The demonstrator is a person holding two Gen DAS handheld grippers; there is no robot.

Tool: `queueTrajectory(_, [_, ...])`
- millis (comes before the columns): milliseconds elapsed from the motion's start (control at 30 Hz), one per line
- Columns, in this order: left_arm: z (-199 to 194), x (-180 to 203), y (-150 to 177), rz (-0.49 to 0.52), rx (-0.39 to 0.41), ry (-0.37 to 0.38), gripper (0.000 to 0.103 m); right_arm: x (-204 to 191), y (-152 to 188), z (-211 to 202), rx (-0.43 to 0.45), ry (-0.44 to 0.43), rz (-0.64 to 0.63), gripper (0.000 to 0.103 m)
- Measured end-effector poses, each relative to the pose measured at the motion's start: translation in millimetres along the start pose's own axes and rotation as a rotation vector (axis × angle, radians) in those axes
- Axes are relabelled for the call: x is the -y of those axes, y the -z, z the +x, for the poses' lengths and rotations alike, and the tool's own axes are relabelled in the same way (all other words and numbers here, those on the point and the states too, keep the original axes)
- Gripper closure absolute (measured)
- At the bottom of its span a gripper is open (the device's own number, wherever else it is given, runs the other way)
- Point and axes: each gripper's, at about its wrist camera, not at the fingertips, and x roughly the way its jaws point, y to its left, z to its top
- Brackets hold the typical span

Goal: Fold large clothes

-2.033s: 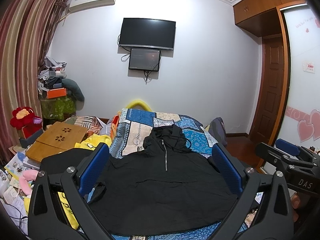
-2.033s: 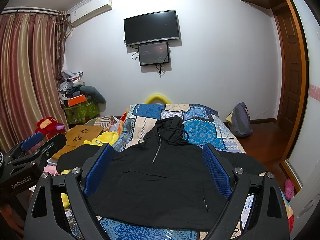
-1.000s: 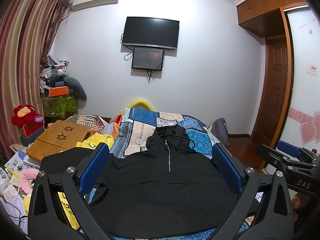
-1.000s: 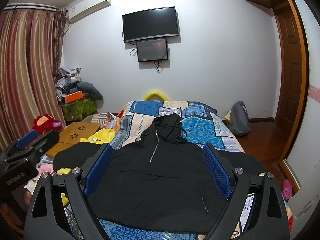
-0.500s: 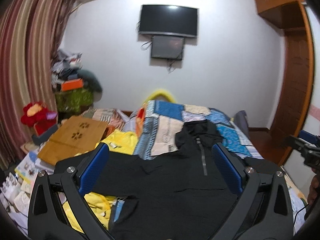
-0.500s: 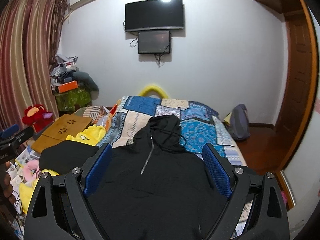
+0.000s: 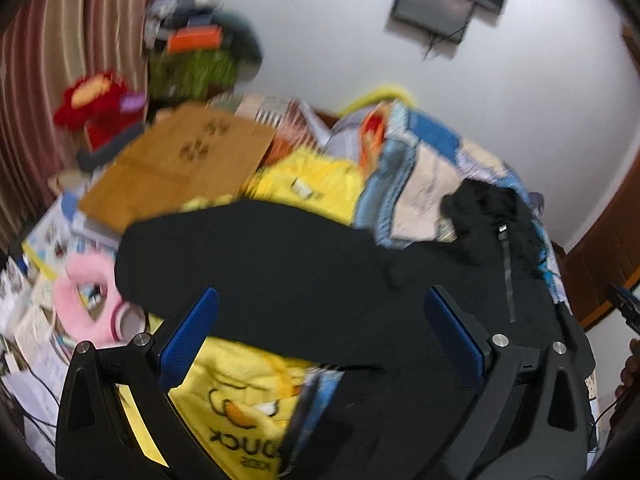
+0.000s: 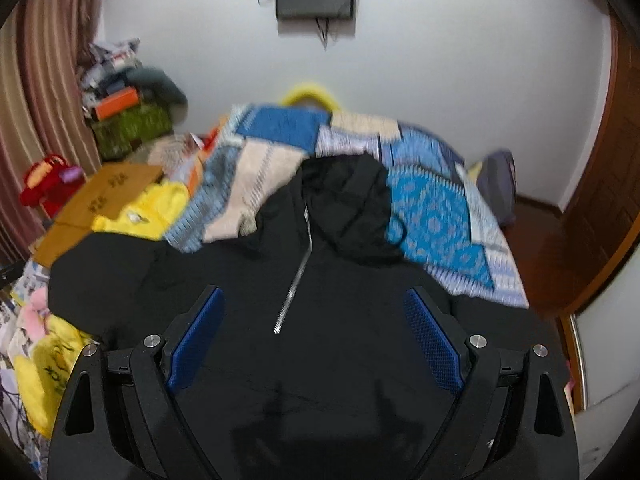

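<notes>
A black hoodie (image 8: 320, 320) with a silver zipper (image 8: 294, 280) lies spread face up on the patchwork bed (image 8: 432, 216), hood toward the wall. Its left sleeve (image 7: 224, 256) stretches out over the bed's left side. My left gripper (image 7: 320, 320) is open above that sleeve, with nothing between its blue pads (image 7: 188, 336). My right gripper (image 8: 314, 328) is open above the hoodie's chest, holding nothing. Both views are blurred by motion.
A yellow duck-print cloth (image 7: 240, 408) and a yellow garment (image 7: 312, 184) lie at the bed's left. A wooden lap table (image 7: 180, 160), a pink ring cushion (image 7: 84, 300), papers and a red plush toy (image 7: 96, 100) crowd the left side. A wooden door (image 8: 600, 184) stands at the right.
Both grippers have dropped toward the bed and tilted downward. The left one swung left over the sleeve; the right one came closer over the hoodie's body. Both stay open.
</notes>
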Motion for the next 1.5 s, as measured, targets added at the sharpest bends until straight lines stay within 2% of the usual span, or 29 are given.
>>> queueTrajectory(133, [34.9,-37.3,7.8,-0.077,-0.105,0.006,0.000,-4.2,4.6,27.6,-0.092,0.012,-0.025,0.013])
queueTrajectory(267, [65.2,-80.5,19.8,-0.224,-0.205,0.046,0.000,-9.2,8.8,44.2,-0.141,0.008,-0.058,0.013])
queueTrajectory(433, [88.3,-117.4,34.4,-0.379,-0.270,0.116,0.000,-16.2,8.3,62.8,-0.168,0.005,-0.075,0.013])
queueTrajectory(567, [108.8,-133.7,45.8,-0.467,-0.314,0.168,0.005,-18.1,10.0,72.0,-0.194,0.001,-0.071,0.013])
queueTrajectory(800, [121.5,-146.7,38.8,-0.481,-0.258,0.168,0.014,-19.1,13.9,81.6,-0.228,0.007,-0.071,0.013])
queueTrajectory(900, [130.2,-154.2,32.9,-0.480,-0.244,0.140,0.028,-21.7,15.1,81.2,-0.229,0.012,-0.079,0.013])
queueTrajectory(967, [132.9,-158.6,30.4,-0.480,-0.232,0.117,0.042,-22.5,15.2,79.0,-0.224,0.012,-0.086,0.013])
queueTrajectory(1033, [130.4,-161.2,28.7,-0.491,-0.220,0.103,0.049,-22.7,15.0,75.9,-0.221,0.016,-0.089,0.013])
queueTrajectory(1100, [122.5,-157.3,23.6,-0.459,-0.192,0.063,0.062,-22.6,14.2,72.1,-0.217,0.013,-0.091,0.013])
queueTrajectory(1133, [118.5,-153.8,19.6,-0.430,-0.181,0.035,0.071,-22.4,13.4,69.4,-0.212,0.011,-0.091,0.013])
queueTrajectory(1267, [95.3,-131.0,-3.8,-0.288,-0.124,-0.048,0.085,-20.7,12.4,58.5,-0.193,0.010,-0.090,0.013])
queueTrajectory(1367, [76.7,-96.8,-28.0,-0.151,-0.076,-0.112,0.088,-16.7,11.7,50.8,-0.181,0.006,-0.082,0.013])
queueTrajectory(1500, [53.7,-48.1,-53.9,-0.023,-0.001,-0.110,0.090,-8.3,11.3,39.7,-0.163,0.001,-0.064,0.013])
